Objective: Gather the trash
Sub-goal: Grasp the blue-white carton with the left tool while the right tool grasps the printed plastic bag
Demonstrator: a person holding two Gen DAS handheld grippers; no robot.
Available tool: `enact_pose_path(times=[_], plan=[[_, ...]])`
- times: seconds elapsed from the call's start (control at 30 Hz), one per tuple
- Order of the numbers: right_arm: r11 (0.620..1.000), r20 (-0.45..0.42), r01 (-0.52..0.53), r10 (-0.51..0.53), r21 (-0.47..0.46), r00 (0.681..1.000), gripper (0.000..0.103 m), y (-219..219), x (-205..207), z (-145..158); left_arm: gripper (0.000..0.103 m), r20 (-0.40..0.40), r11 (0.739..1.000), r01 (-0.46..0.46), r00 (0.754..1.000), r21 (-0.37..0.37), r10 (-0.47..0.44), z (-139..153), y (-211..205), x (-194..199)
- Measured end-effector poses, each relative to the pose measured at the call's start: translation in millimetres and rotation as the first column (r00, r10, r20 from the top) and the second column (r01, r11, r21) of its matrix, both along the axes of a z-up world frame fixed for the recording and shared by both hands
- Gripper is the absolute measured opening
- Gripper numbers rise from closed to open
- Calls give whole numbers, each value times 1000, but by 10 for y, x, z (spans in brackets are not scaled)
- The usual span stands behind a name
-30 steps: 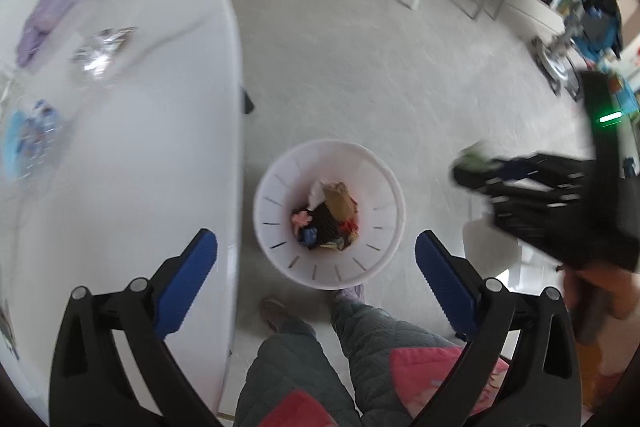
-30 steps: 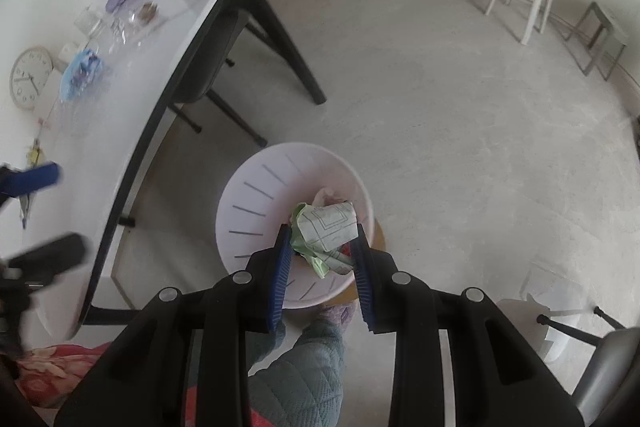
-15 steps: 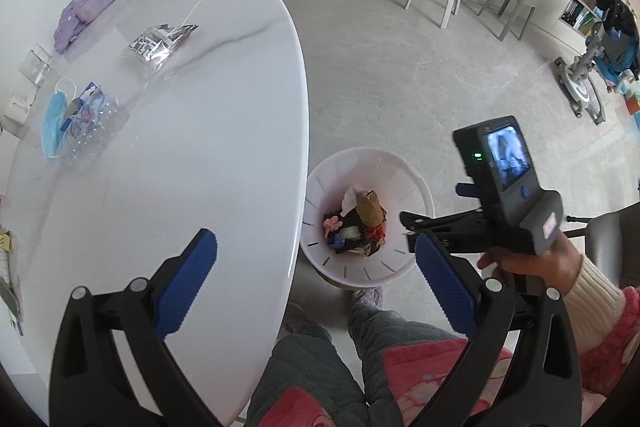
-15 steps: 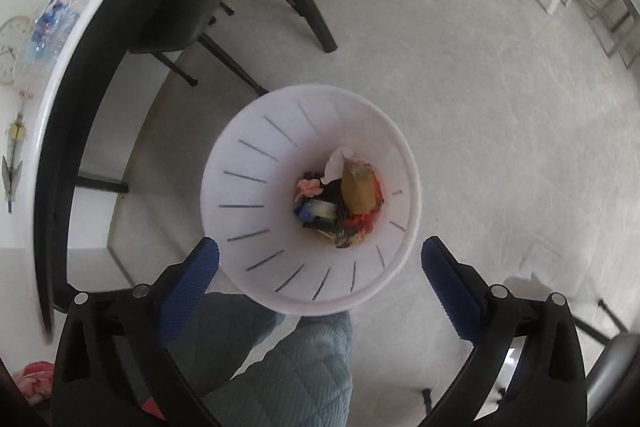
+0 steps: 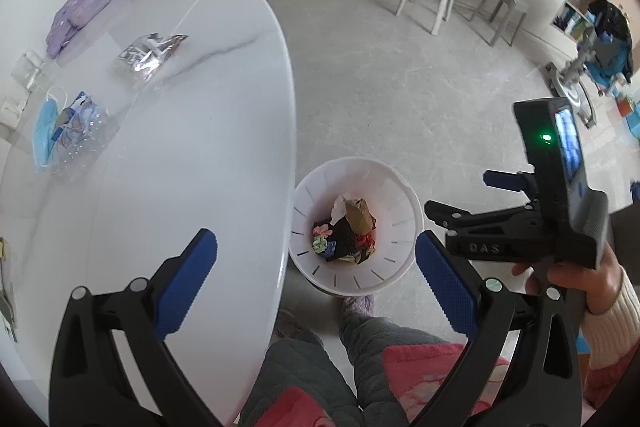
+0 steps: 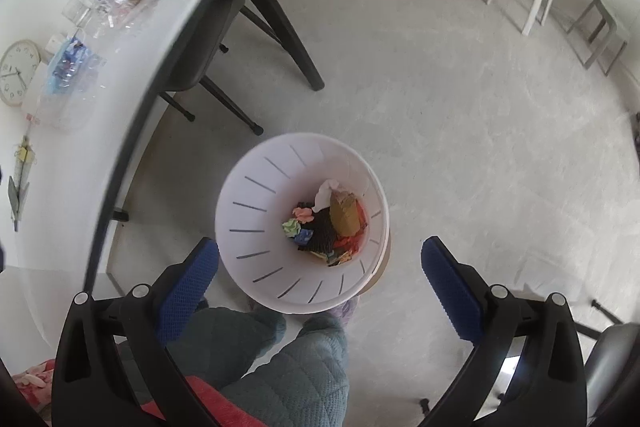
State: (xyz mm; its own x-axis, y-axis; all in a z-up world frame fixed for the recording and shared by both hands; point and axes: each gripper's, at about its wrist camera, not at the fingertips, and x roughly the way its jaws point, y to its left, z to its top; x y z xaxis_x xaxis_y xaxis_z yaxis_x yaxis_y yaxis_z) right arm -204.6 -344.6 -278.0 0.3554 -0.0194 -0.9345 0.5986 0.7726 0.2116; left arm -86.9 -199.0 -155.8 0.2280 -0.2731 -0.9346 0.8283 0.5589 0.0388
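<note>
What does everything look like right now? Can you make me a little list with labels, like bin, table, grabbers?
bin: round white plastic trash bin on the grey floor beside the table, crumpled colourful scraps at its bottom
table: oval white marble-look table
left on table: shiny silver foil wrapper, blue face mask, crushed clear plastic bottle, purple pouch
left gripper: open, holding nothing
right gripper: open, holding nothing, above the bin
</note>
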Motion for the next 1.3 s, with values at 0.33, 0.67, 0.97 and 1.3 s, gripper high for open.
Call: enact_pose_path(times=[0.33, 0.67, 0.97, 1.3], plan=[[980, 131, -163, 178, -117, 975, 100, 299, 587, 1014, 95, 50, 943, -323, 944, -76, 327, 341, 721, 805], [919, 170, -340, 375, -201, 911, 100, 659, 1761, 1412, 95, 169, 928, -367, 913, -59, 372, 356, 1351, 1897], [893, 122, -418, 439, -168, 890, 100, 627, 2860, 1392, 95, 117, 969, -245, 962, -14, 245, 166, 1392, 3090], [895, -11, -432, 434, -108, 901, 100, 564, 4082, 851, 95, 15, 962, -260, 965, -81, 262, -61, 1337, 3635]])
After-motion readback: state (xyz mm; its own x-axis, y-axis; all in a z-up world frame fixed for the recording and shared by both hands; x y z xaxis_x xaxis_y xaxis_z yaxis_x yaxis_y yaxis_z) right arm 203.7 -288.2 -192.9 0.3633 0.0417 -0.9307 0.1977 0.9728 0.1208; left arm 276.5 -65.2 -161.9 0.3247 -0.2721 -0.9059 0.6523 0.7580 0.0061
